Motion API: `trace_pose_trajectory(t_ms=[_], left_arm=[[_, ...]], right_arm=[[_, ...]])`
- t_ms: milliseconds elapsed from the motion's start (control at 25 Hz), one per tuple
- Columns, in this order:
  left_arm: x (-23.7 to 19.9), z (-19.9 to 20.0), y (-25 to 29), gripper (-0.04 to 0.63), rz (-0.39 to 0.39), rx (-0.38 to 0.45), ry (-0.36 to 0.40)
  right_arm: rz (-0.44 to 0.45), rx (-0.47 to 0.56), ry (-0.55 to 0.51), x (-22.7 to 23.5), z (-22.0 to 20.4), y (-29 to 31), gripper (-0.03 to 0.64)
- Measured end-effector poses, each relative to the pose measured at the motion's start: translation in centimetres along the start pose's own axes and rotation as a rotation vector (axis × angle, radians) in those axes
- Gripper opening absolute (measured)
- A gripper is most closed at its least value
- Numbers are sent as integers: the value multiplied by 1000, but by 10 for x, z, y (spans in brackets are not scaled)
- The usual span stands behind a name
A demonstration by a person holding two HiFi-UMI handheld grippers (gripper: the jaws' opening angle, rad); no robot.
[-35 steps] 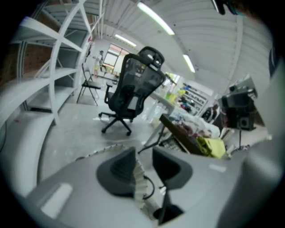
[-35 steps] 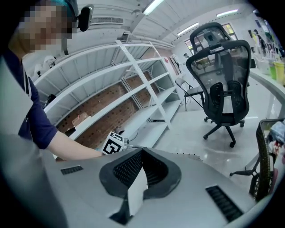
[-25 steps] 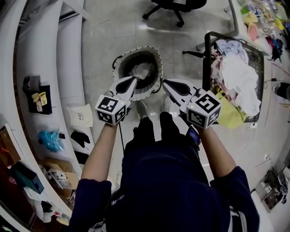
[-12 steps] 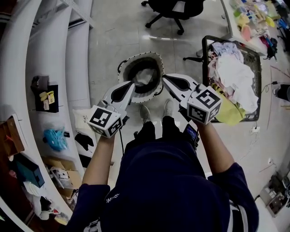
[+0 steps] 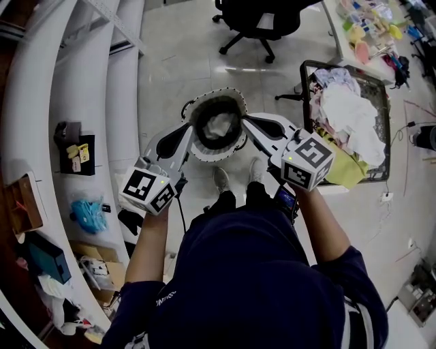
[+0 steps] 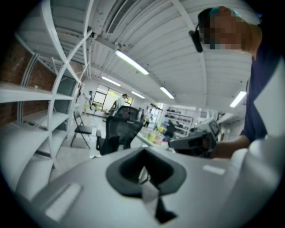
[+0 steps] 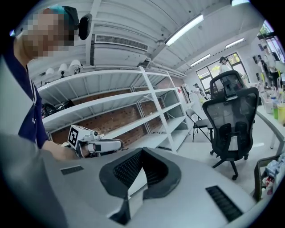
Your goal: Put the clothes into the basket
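A round white-rimmed basket stands on the floor in front of the person's feet, with a white garment lying inside it. A heap of mixed clothes fills a black-framed cart at the right, and a yellow-green piece hangs over its near edge. My left gripper is held above the basket's left side, shut with nothing in it. My right gripper hovers over the basket's right side, its jaws also together and empty. In the left gripper view my left gripper points out level across the room. So does my right gripper in the right gripper view.
White shelving runs along the left, with boxes and bags on the floor beside it. A black office chair stands beyond the basket. A desk with small items is at the top right. Cables lie on the floor right of the cart.
Both grippers have risen from the basket's rim. The left one has also drawn back and to the left. The garment stays in the basket.
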State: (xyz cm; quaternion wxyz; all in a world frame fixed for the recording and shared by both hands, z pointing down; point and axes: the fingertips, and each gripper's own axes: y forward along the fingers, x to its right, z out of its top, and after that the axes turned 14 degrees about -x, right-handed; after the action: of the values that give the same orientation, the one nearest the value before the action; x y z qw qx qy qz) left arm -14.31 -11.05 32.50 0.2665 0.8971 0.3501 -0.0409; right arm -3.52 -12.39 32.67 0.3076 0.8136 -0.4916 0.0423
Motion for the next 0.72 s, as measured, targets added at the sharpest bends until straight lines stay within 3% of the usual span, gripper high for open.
trace_pose_trajectory(t_ms=[720], left_arm=[[-3, 0, -21, 2, -3, 36, -17]], right_arm=[[-8, -4, -51, -29, 15, 1, 6]])
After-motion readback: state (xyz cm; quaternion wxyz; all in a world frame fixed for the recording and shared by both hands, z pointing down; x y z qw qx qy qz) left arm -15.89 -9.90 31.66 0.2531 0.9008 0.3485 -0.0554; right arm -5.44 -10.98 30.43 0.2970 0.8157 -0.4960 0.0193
